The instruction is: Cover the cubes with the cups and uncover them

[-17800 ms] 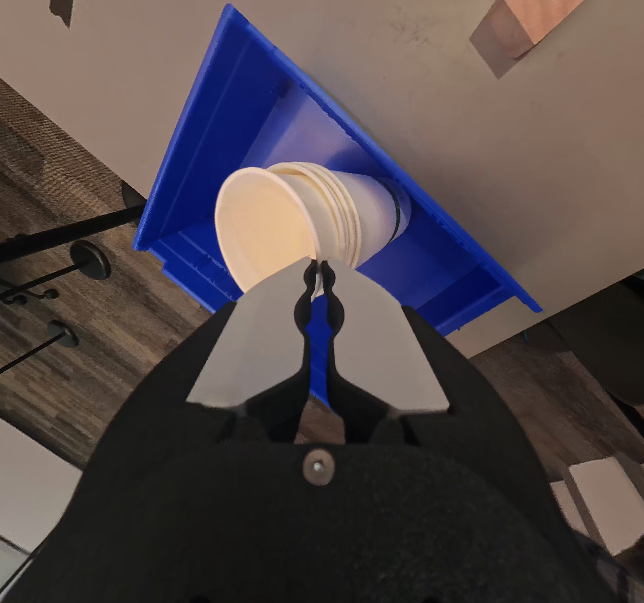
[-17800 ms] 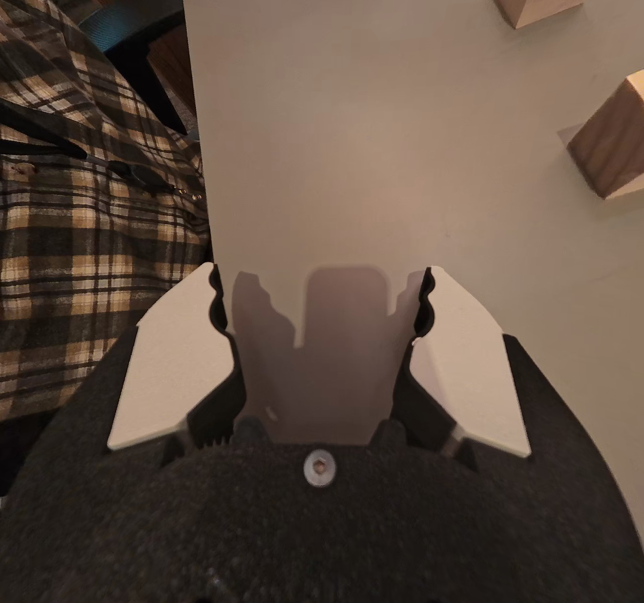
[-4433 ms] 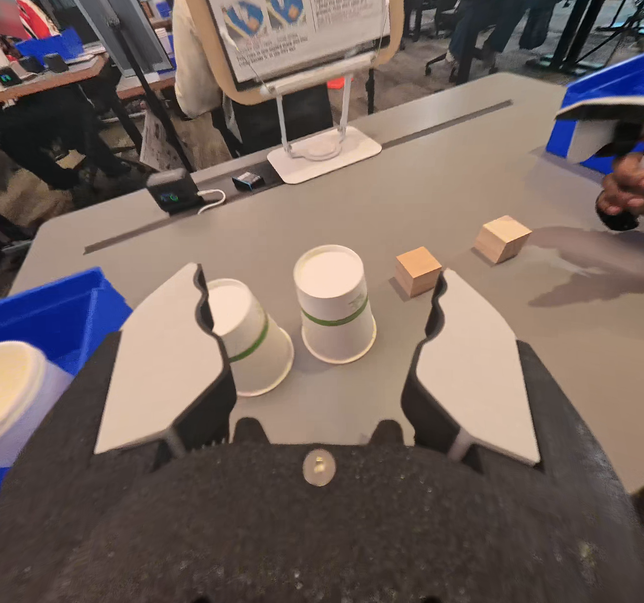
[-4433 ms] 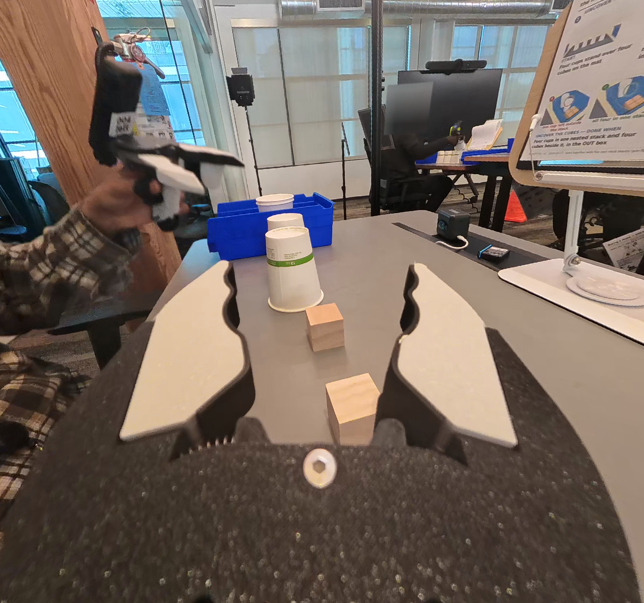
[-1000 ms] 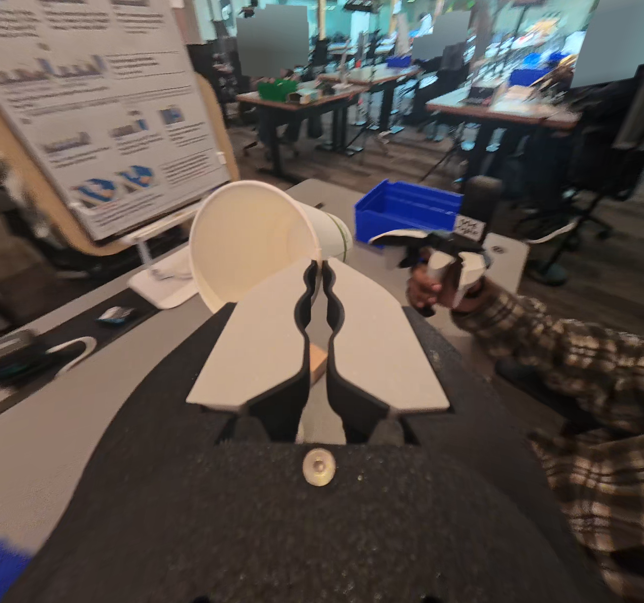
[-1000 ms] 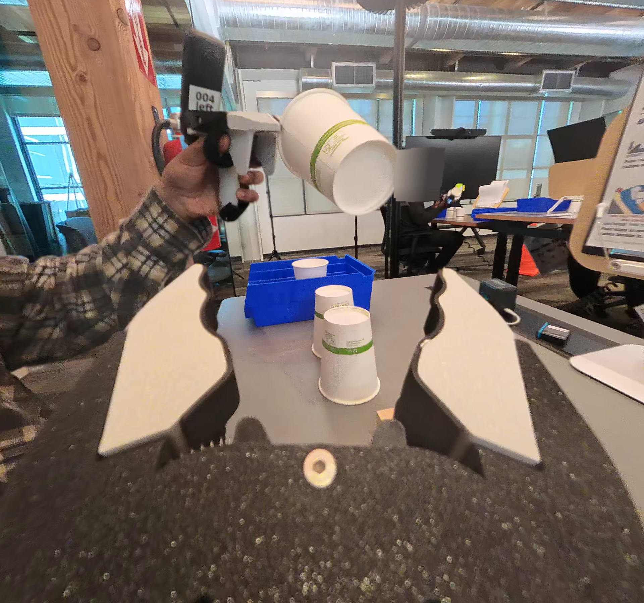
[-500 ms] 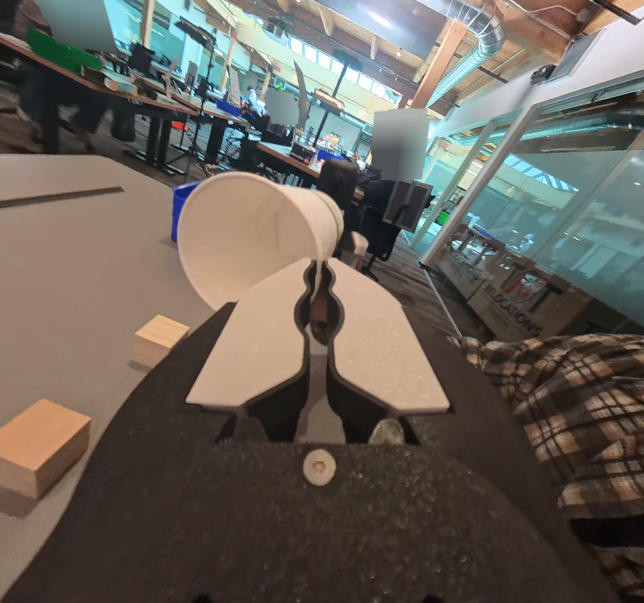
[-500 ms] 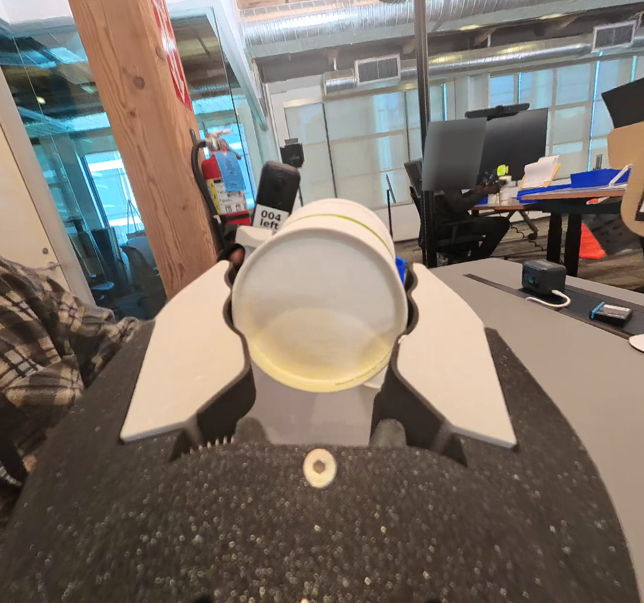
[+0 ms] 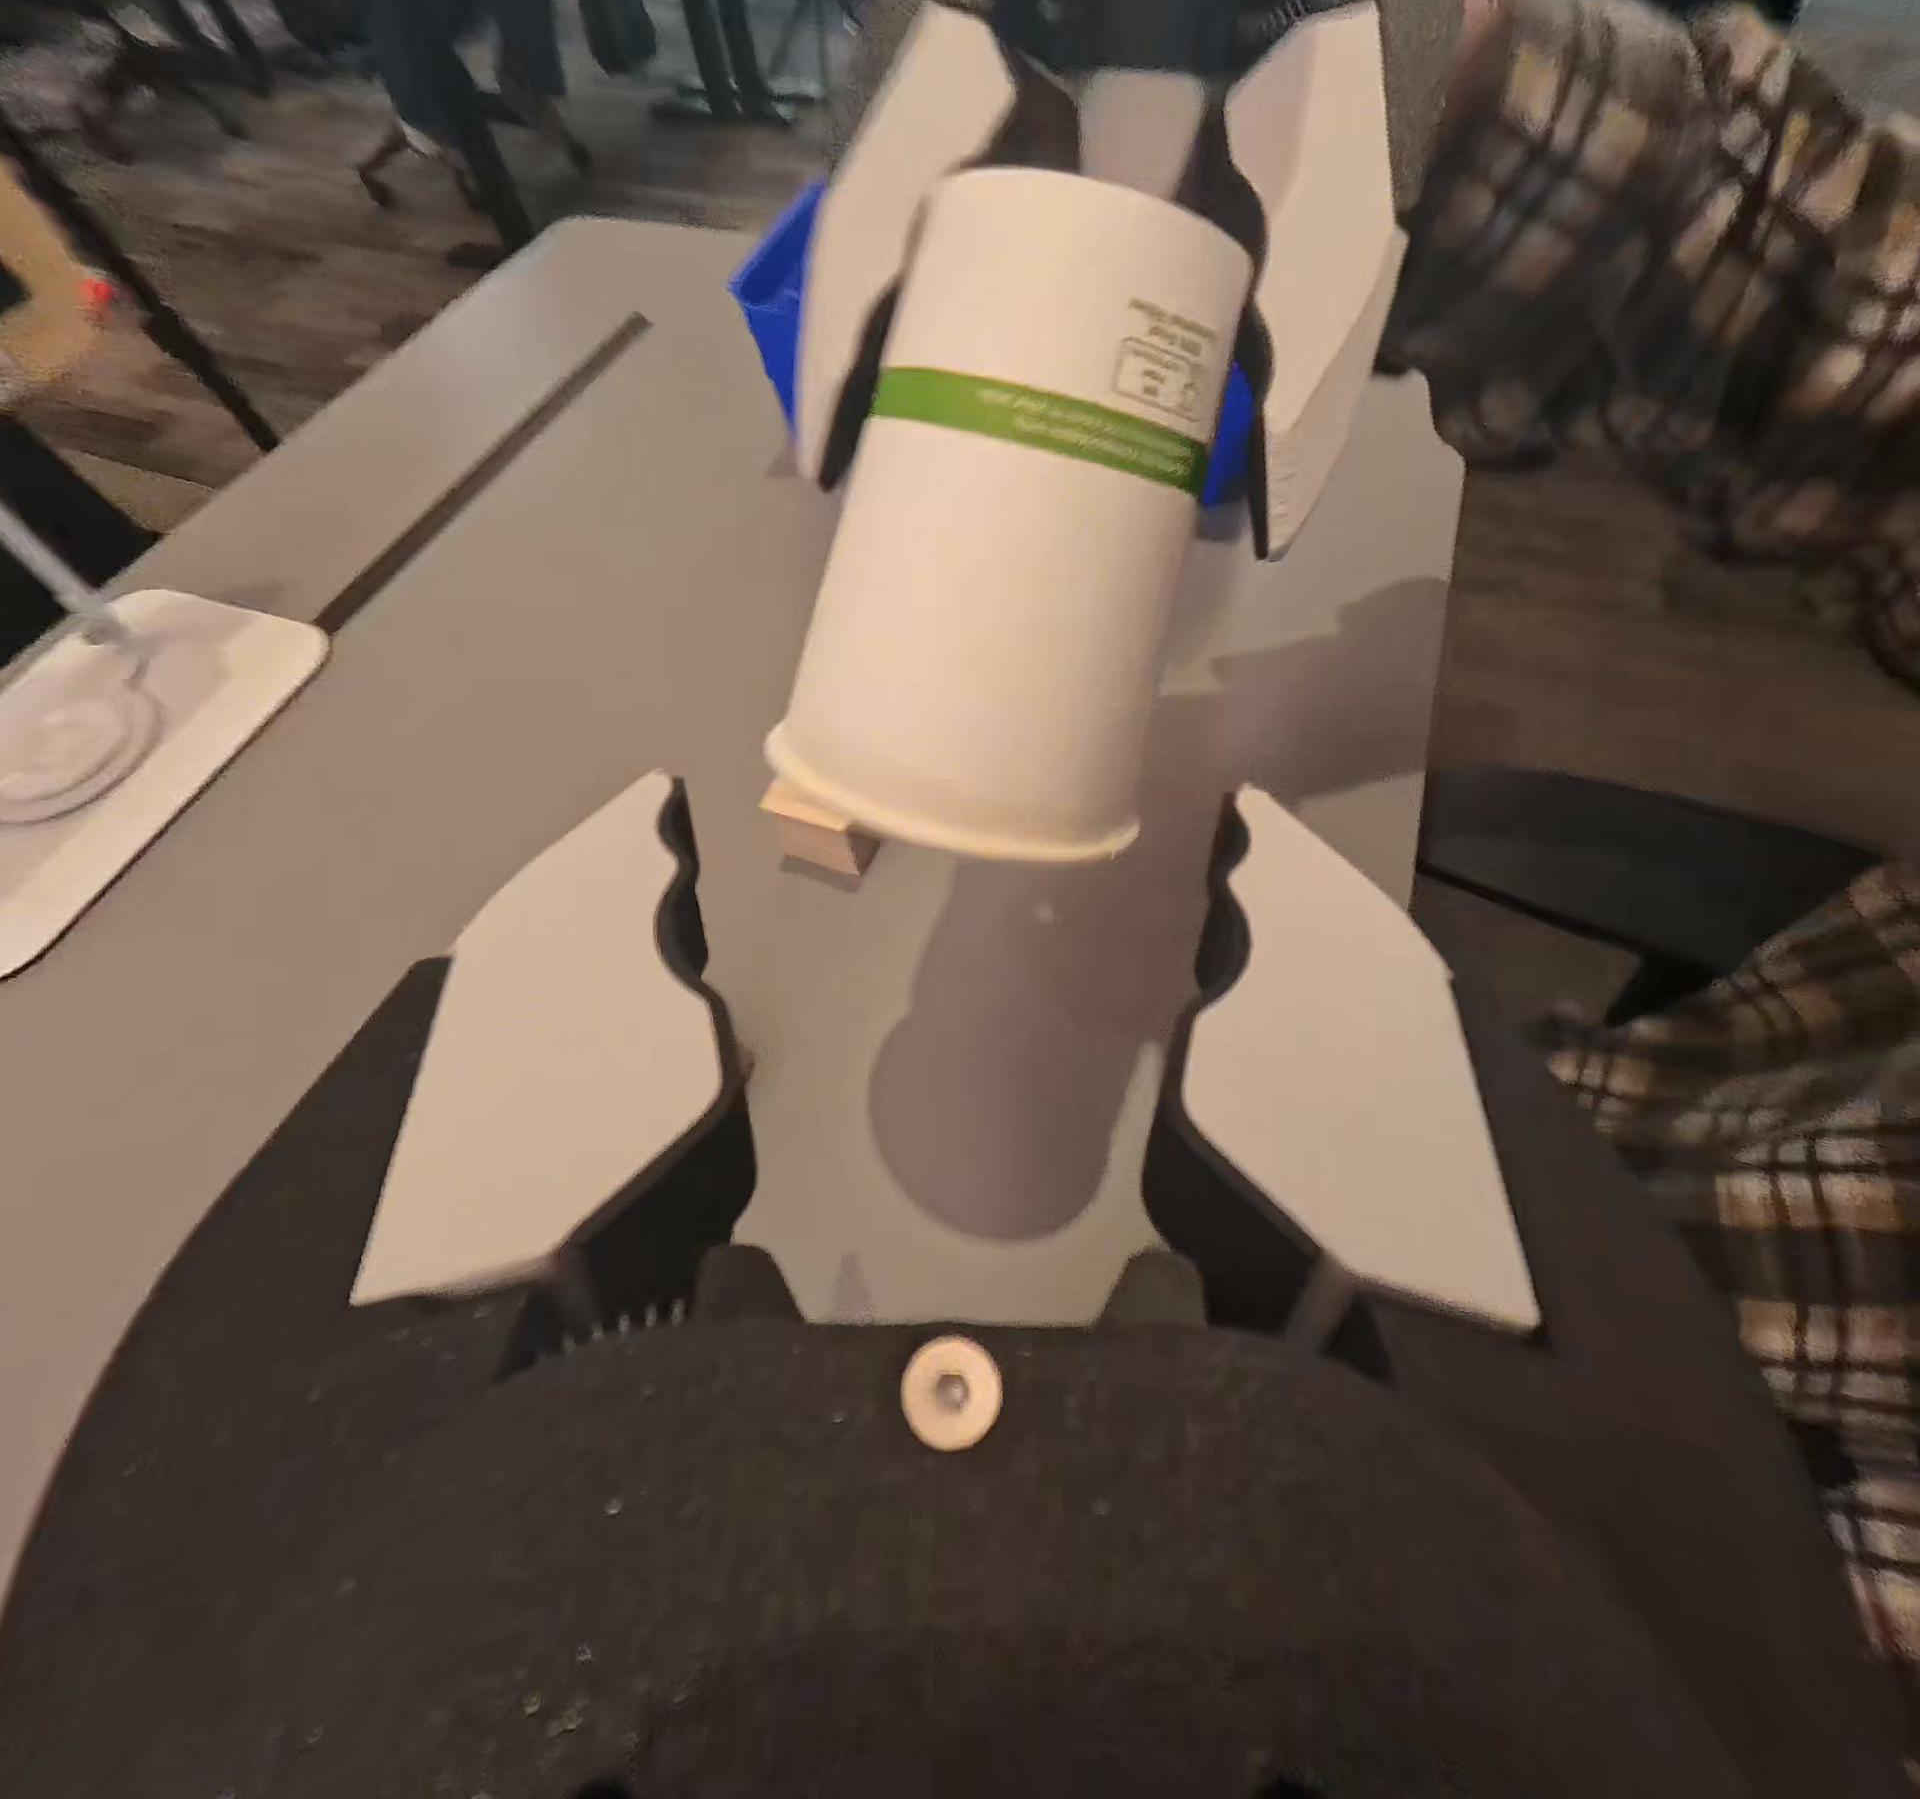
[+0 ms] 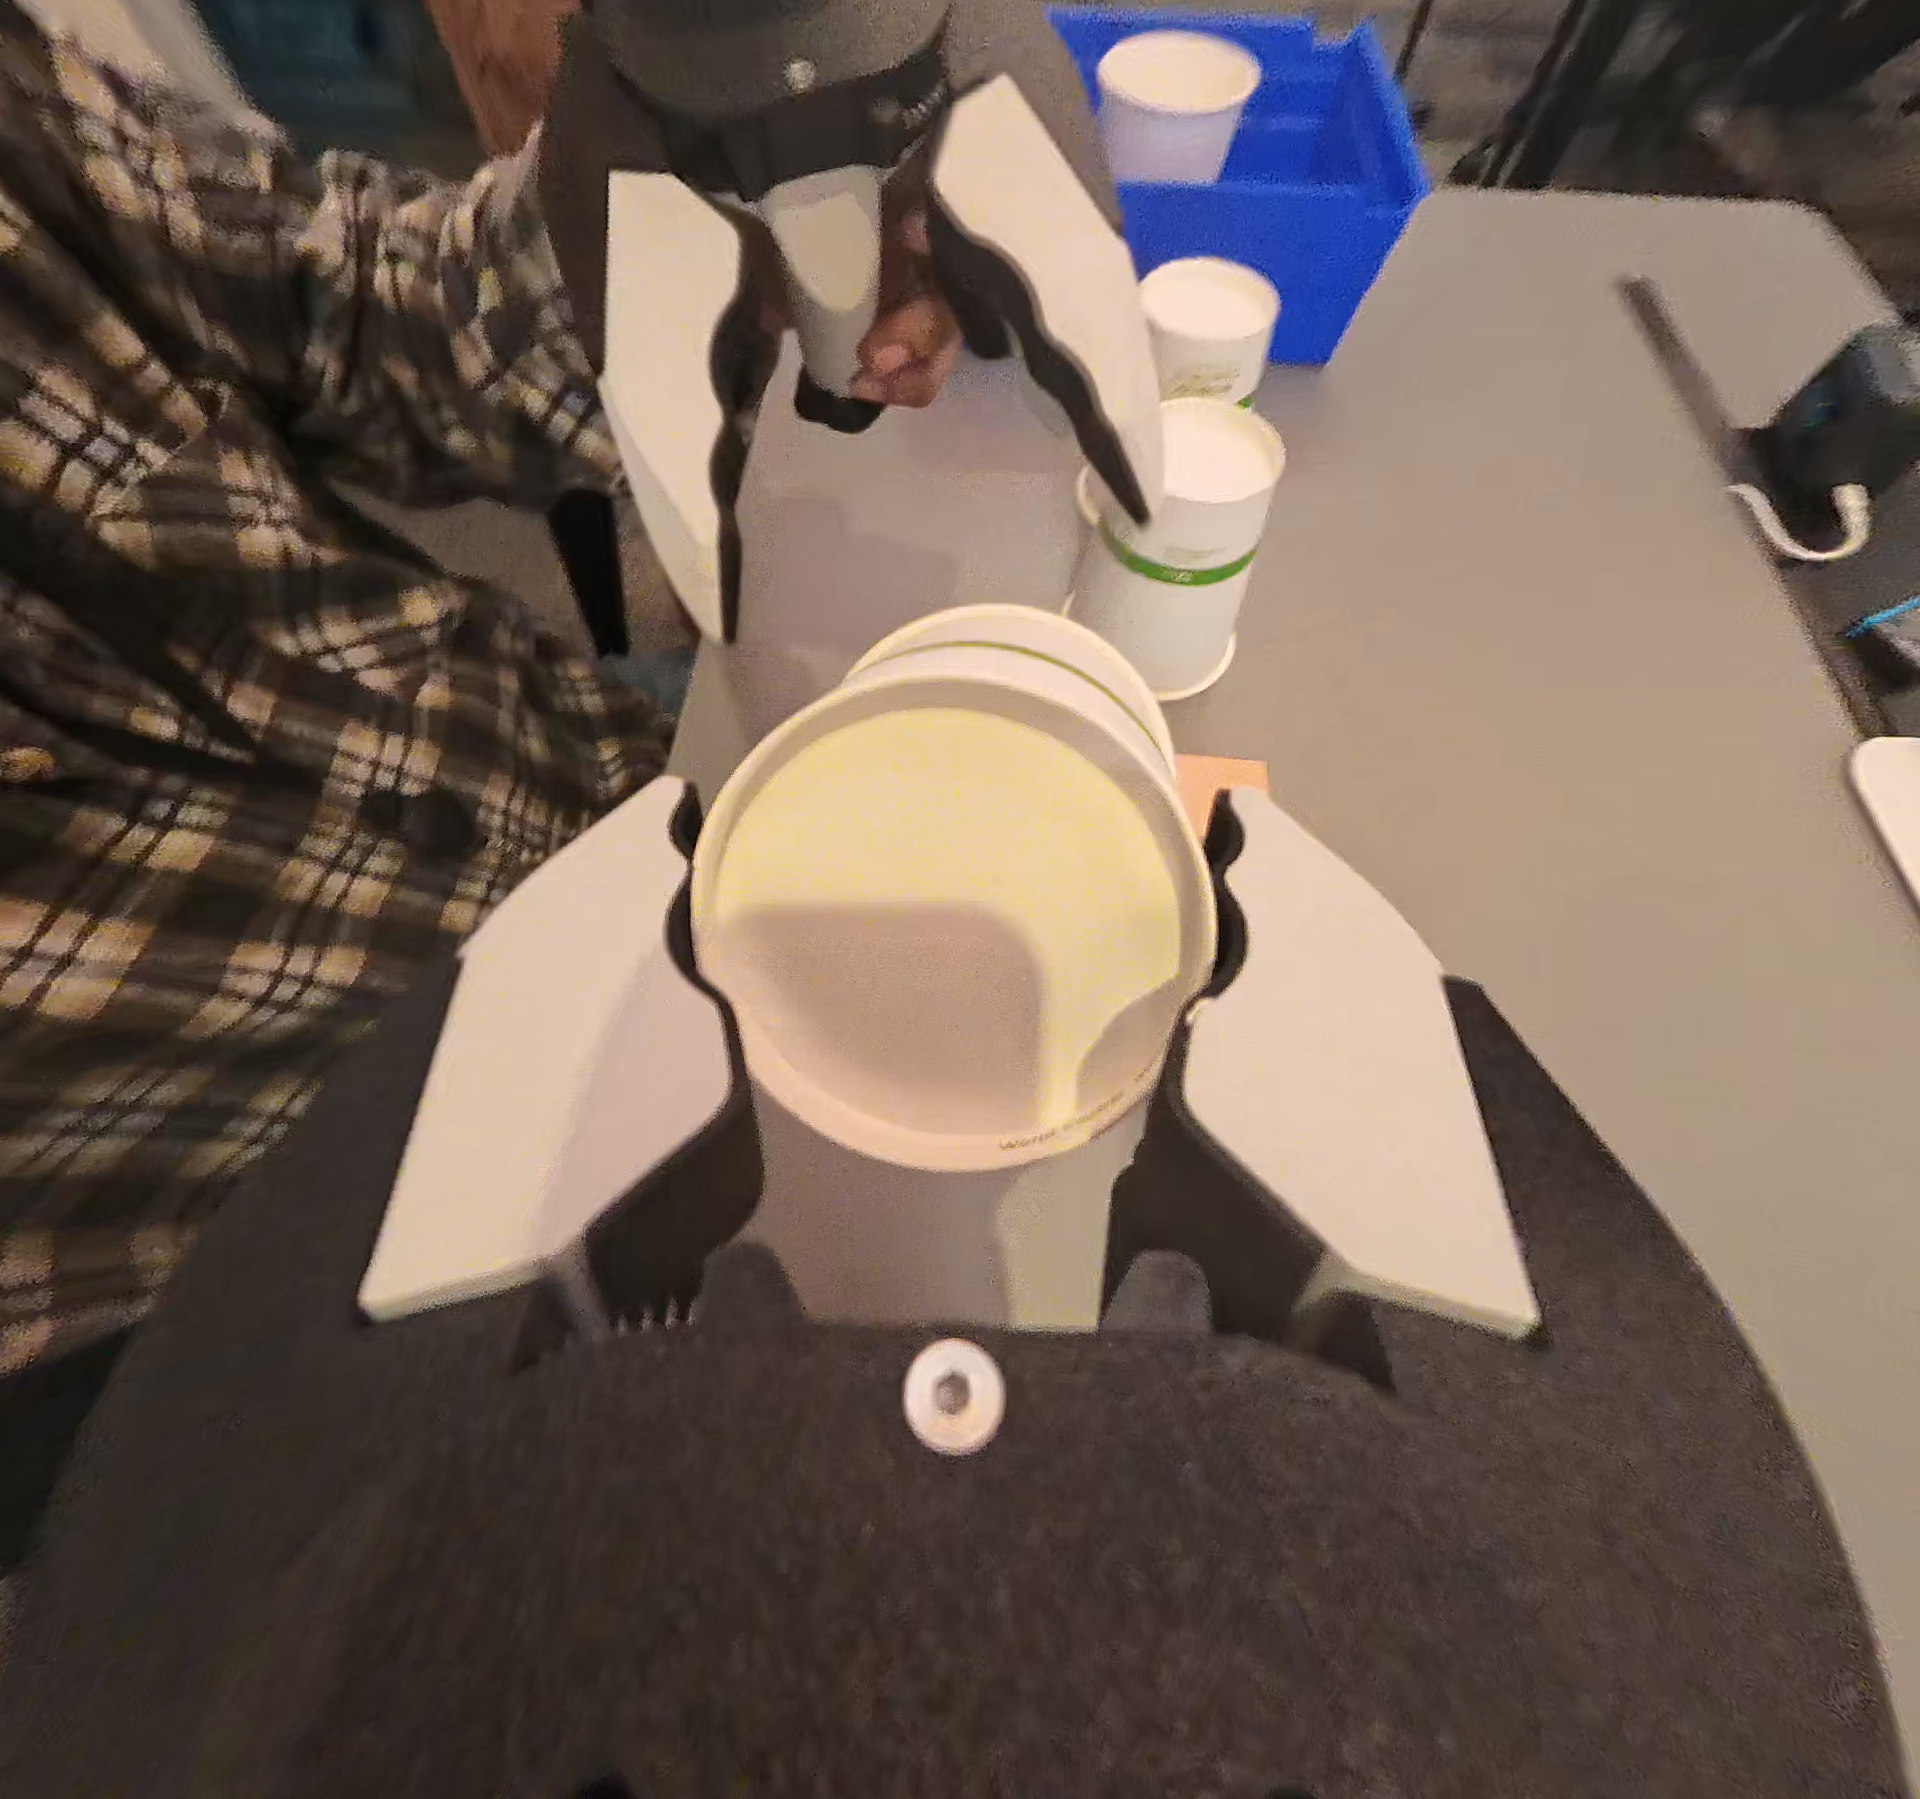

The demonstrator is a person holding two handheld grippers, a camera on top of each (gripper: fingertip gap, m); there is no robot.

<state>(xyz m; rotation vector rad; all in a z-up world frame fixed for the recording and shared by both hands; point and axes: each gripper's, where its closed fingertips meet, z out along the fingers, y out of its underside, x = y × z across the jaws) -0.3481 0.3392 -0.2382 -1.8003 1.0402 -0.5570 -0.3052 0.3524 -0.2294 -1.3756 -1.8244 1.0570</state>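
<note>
In the left wrist view, the left gripper (image 9: 951, 876) fills the lower frame with its fingers spread wide and nothing between them; just above them, at centre, a white paper cup (image 9: 1013, 513) with a green band hangs mouth-down and tilted over the grey table (image 9: 499, 689), pinched near its base by the right gripper (image 9: 1049, 492) coming in from the top; a wooden cube (image 9: 821, 830) shows under the cup's left rim, only partly covered. In the right wrist view, the right gripper (image 10: 951, 902) clamps that cup (image 10: 951, 918) at centre, base toward the camera; the cube (image 10: 1226, 781) peeks out at its right edge; the left gripper (image 10: 930, 570) hangs open above; two upturned cups (image 10: 1179, 554) stand upper right, before a blue bin (image 10: 1299, 160) holding another cup (image 10: 1174, 102).
</note>
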